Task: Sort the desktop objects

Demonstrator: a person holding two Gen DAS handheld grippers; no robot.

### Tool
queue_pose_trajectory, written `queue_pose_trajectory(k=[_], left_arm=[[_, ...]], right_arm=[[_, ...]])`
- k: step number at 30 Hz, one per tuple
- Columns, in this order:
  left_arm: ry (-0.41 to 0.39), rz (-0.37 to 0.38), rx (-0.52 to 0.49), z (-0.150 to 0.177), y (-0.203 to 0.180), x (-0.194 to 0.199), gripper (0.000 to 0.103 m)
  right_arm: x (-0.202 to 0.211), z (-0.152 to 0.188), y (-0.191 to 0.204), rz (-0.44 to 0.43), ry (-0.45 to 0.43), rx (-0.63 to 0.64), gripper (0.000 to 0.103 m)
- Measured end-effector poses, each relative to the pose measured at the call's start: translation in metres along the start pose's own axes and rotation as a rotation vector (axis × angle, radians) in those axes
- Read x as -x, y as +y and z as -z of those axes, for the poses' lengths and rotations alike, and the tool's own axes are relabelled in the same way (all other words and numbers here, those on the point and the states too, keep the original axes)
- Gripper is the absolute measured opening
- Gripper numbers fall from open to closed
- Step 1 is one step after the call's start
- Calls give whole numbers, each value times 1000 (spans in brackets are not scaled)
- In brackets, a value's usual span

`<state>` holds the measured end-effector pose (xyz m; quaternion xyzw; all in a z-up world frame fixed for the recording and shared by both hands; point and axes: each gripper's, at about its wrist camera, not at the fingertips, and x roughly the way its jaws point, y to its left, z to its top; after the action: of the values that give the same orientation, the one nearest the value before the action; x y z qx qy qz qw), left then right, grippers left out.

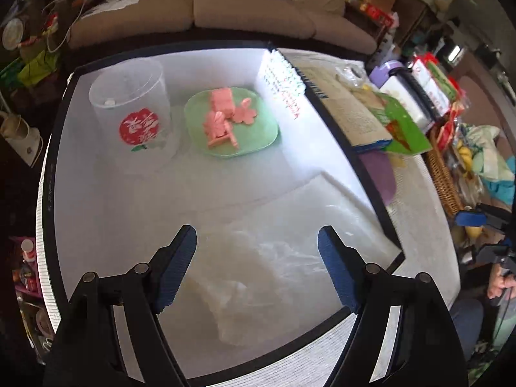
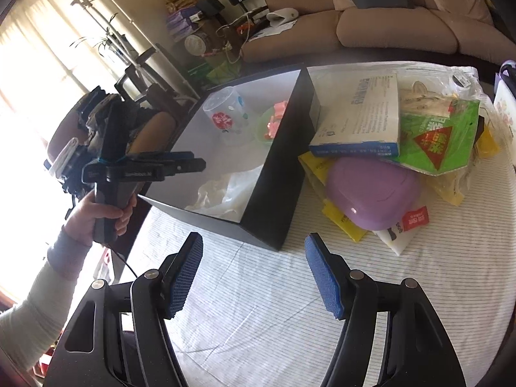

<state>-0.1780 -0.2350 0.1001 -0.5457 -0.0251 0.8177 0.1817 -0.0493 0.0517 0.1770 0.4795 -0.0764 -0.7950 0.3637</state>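
A black box with a white inside stands on the striped tablecloth. In it are a clear plastic cup with a red print, a green plate carrying pink pieces, and a crumpled clear plastic bag. My left gripper is open and empty above the bag; it also shows from the side in the right wrist view. My right gripper is open and empty over the tablecloth in front of the box.
Right of the box lies a pile: a white and blue carton, a green snack bag, a purple lidded dish, yellow packets. A wicker basket and a sofa lie beyond the table.
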Motion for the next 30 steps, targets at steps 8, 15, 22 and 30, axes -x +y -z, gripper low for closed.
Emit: queue_pose_trajectory(k=[8, 15, 22, 30], left_arm=[[335, -102, 103, 4, 38, -66, 79], [439, -54, 56, 5, 36, -85, 61], [415, -200, -77, 5, 23, -74, 31], [109, -185, 64, -27, 65, 50, 12]], right_arm=[[-2, 9, 10, 11, 10, 15, 71], [0, 12, 6, 11, 4, 3, 71], [-6, 16, -3, 10, 6, -26, 71], [-7, 20, 1, -1, 4, -27, 71]])
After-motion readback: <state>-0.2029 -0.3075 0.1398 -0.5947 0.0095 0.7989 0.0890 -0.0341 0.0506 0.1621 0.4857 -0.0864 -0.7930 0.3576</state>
